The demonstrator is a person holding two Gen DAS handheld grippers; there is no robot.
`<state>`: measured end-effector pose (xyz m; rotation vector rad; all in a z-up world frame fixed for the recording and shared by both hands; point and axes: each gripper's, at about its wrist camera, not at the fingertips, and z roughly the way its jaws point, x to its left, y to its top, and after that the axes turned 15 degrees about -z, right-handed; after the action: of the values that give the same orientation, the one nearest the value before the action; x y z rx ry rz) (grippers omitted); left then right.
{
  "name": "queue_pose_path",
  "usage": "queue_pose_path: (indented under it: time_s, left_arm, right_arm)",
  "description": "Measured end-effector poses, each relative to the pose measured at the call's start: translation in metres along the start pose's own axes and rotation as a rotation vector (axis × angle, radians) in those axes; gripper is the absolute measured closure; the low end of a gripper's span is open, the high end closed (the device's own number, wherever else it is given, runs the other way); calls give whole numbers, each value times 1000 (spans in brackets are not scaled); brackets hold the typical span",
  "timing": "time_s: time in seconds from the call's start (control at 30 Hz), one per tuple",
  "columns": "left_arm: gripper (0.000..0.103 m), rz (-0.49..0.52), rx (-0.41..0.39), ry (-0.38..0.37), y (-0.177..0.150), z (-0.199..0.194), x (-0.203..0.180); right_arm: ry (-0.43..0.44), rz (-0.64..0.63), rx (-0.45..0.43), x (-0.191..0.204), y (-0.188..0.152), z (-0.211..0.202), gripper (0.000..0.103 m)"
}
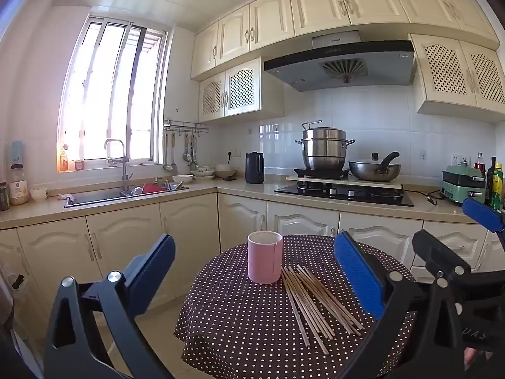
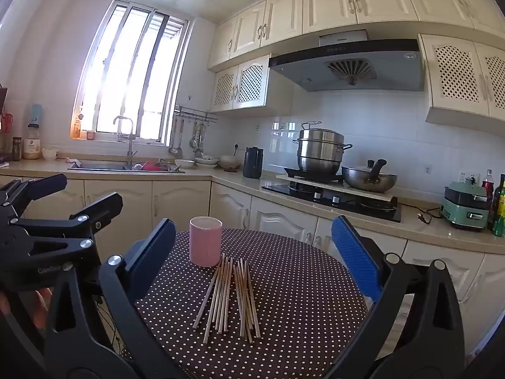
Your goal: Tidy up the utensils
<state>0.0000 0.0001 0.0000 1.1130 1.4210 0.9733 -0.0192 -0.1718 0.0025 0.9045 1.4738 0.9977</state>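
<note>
From my left gripper (image 1: pixel 255 271) the jaws stand wide apart with nothing between the pads, and past them I see the round table (image 1: pixel 240 331) in its dotted brown cloth, the pink cup (image 1: pixel 264 257) upright near its far edge, and the chopsticks (image 1: pixel 318 303) fanned loose on the cloth just right of the cup, their far tips almost at its base. At the right edge of this view the right gripper (image 1: pixel 448 233) comes in from the side; my right camera instead catches the left gripper's black frame at its left edge, with lettering I cannot read clearly, and a bit of a hand (image 2: pixel 34 306) beneath it. My right gripper (image 2: pixel 252 246) is likewise spread, empty, framing cup and chopsticks. The range hood (image 1: pixel 341 63) carries a brand mark too small to read. Behind stand a steamer pot (image 1: pixel 323 148) and a wok (image 1: pixel 375 169) on the stove; nothing blocks the chopsticks.
</note>
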Motion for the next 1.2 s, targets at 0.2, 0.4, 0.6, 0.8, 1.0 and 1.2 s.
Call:
queue_pose_path:
  time_s: [0.2, 0.4, 0.6, 0.8, 1.0, 1.2]
  left_arm:
    - [4, -5, 5, -8, -1, 3, 0]
    - [4, -7, -6, -11, 1, 2, 5]
    - [4, 4, -10, 2, 4, -3, -5]
    - [4, 8, -12, 5, 2, -5, -5]
    - [4, 2, -7, -2, 2, -4, -3]
    - [4, -1, -2, -3, 2, -2, -2]
  right_arm:
    - [-7, -11, 5, 1, 0, 1, 6]
    - [-6, -3, 7, -1, -3, 3, 6]
    - [0, 13, 14, -5, -4, 1, 6]
    - [6, 20, 20, -7, -7, 3, 6]
    - [17, 28, 27, -5, -7, 5, 6]
    - [46, 43, 46, -6, -8, 9, 6]
